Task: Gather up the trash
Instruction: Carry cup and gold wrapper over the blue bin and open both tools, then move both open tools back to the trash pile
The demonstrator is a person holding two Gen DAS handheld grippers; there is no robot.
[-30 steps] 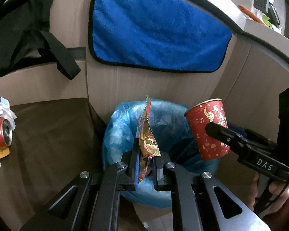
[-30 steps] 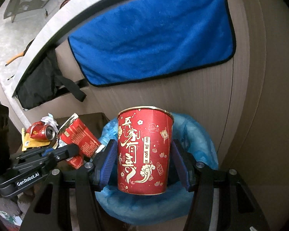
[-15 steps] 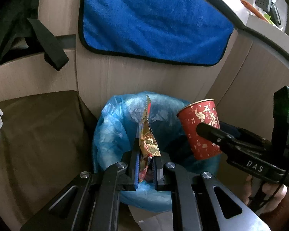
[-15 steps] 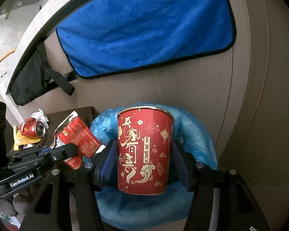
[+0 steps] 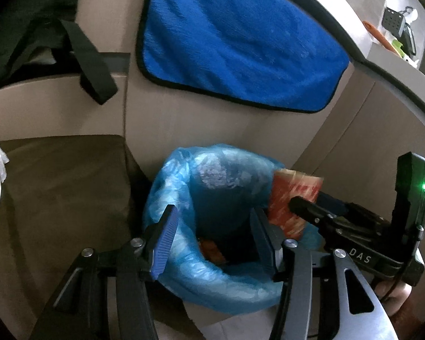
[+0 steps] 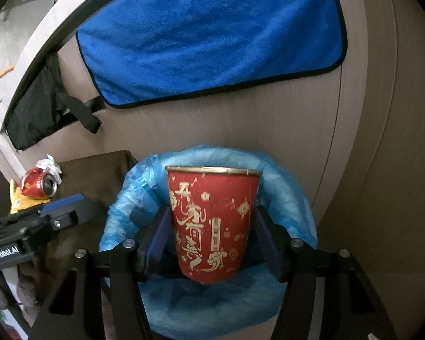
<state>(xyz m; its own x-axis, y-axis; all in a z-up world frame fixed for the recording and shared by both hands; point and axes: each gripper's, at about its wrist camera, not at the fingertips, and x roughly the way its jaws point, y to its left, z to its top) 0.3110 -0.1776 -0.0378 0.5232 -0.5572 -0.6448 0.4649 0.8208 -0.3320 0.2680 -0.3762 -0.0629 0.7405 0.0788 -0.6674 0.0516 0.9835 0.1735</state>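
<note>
A bin lined with a blue plastic bag (image 5: 184,269) stands against the wooden wall. My left gripper (image 5: 212,209) hangs over its mouth, jaws opening with nothing between them. A red-orange scrap of wrapper (image 5: 211,250) lies down inside the bag. The red paper cup (image 6: 212,221) with gold lettering stands upright over the bag (image 6: 286,198), between the jaws of my right gripper (image 6: 212,209). Those jaws are opening, and their pads (image 6: 158,240) stand just off the cup's sides. In the left wrist view the cup (image 5: 293,204) is smeared by motion beside the right gripper's finger (image 5: 306,206).
A crushed red can (image 6: 39,184), white tissue (image 6: 49,165) and a yellow scrap (image 6: 17,201) lie on the brown cushion (image 5: 65,187) left of the bin. A blue towel (image 5: 240,42) hangs on the wall above, with a black bag (image 6: 34,119) to its left.
My left gripper has opened and the gold-and-red wrapper has left it. The right jaws have widened a little and the cup has shifted between them.
</note>
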